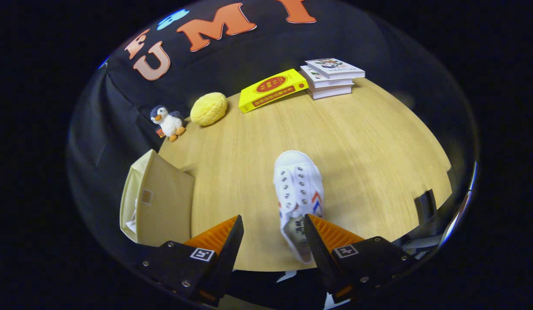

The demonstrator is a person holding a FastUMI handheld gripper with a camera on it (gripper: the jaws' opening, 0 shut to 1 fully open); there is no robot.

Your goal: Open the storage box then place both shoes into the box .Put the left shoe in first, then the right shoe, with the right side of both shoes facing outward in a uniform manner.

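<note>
Your claw [272, 224] is spread wide and grips nothing; its right finger sits against the heel end of the white canvas shoe with metal eyelets and red and blue side stripes [298, 191], which lies on the light wooden bench [369, 142], toe pointing away. Left of the fingers stands the cream fabric storage box [156, 202]. Farther off sit a small plush penguin [168, 122], a yellow round cushion [209, 108], a yellow book [272, 89] and a stack of white books [332, 78].
</note>
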